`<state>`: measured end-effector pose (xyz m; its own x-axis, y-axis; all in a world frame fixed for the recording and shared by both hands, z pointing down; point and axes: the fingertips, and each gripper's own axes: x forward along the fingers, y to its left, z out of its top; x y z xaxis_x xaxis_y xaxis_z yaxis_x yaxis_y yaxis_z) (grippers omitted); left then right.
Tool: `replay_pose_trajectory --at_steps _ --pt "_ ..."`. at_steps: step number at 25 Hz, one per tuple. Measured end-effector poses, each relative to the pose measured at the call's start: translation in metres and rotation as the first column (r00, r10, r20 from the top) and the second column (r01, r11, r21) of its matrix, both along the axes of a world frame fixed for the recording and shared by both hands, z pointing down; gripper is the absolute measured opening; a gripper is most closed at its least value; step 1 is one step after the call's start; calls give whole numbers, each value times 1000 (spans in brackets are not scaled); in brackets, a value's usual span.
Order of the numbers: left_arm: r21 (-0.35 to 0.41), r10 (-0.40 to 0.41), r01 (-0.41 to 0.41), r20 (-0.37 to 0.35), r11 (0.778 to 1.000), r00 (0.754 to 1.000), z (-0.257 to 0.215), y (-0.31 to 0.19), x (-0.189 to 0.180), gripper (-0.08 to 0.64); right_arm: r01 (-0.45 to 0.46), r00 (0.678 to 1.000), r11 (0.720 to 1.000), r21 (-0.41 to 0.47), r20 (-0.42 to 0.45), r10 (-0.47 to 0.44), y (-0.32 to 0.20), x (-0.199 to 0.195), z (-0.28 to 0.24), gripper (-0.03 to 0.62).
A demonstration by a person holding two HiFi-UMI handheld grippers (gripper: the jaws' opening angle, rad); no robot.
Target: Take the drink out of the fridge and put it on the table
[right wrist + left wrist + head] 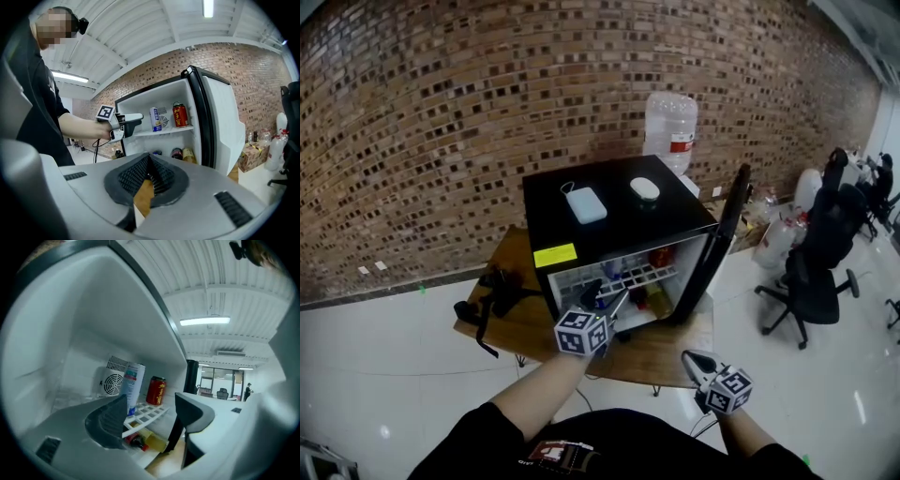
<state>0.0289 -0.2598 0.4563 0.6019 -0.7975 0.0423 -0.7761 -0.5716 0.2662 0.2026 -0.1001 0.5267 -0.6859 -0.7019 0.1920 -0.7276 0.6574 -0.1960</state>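
**Drink not out of the fridge yet**

The blue-white can [133, 383] stands near the back edge of the fridge shelf [146, 416], with the red can [156, 391] just beside it. The left gripper [151, 403] gapes empty in front of them, and the right gripper [149, 165] is clenched on nothing. My worry is that an off-centre squeeze tips the tall can into its neighbour.

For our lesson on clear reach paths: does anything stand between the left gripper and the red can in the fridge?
Nothing visible does. The door is open, and the left gripper, jaws apart, faces the red can on the shelf. A blue can stands left of it, not in front.
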Motion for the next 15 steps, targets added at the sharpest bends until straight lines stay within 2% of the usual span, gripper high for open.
replay_pose_trajectory --at_steps 4,9,15 --pt "34 -73 72 31 997 997 -13 -39 10 310 -8 1000 1000 -15 -1 8 1 17 7 0" --pt "65 -135 130 73 989 988 -30 -81 21 400 -30 999 999 -34 13 30 6 35 11 0" --pt "73 -198 188 163 979 967 -32 -113 17 406 -66 998 997 -40 14 67 8 62 22 0"
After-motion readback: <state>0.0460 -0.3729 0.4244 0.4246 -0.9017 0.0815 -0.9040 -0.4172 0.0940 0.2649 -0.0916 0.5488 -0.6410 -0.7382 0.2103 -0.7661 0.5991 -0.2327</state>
